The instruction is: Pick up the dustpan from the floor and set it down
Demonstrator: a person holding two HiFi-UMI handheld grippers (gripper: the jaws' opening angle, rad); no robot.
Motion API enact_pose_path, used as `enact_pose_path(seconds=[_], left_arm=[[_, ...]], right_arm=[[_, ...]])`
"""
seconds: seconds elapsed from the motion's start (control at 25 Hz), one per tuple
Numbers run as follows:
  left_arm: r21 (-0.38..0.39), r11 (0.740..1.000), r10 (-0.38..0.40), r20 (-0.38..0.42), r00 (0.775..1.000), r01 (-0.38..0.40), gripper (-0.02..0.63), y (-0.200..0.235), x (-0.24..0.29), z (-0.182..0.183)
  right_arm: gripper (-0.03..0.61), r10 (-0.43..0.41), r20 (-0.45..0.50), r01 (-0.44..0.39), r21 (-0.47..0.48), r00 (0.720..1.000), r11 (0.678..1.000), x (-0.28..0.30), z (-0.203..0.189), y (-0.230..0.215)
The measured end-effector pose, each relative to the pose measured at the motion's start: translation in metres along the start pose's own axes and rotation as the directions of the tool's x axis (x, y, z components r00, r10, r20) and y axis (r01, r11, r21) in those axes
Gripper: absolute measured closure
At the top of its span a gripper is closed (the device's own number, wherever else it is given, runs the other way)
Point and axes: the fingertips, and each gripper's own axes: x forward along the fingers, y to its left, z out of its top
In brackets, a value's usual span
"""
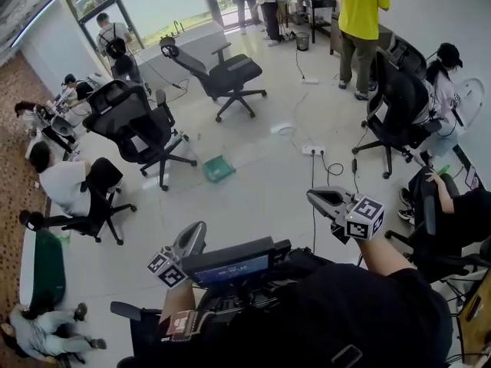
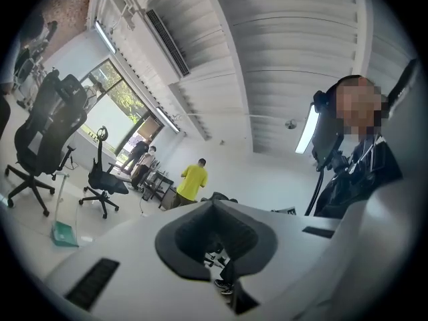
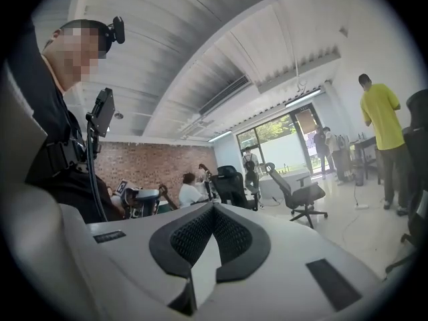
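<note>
Floor (image 1: 261,198), far-off dustpan (image 1: 218,168) indistinct

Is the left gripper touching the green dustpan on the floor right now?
Apart. The head view shows bare floor between the left gripper and the dustpan, which lies well ahead of it.

Black office chair (image 1: 226,71) stands near glass doors (yellow-shirted person (image 1: 359,6) farther right).

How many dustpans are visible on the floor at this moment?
1. The green dustpan lies on the floor mid-room, just right of the nearest black chair. Others may be hidden behind chairs or people.
</note>
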Motion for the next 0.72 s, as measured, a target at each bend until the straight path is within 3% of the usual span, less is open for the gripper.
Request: enact_pose_path(seconds=[0.36,0.72], left_arm=[[0.018,0.998,0.059,0.026,0.998,-0.06,0.604,0.019,-0.023,-0.008],[0.009,0.998,0.055,0.014,0.998,-0.055,0.604,0.027,-0.021,-0.006]], right_arm=[[0.57,0.005,0.006,-0.005,-0.034,1.0,0.999,0.008,-0.007,-0.01],[0.57,-0.012,0.009,0.012,-0.026,1.0,1.0,0.016,-0.006,-0.017]])
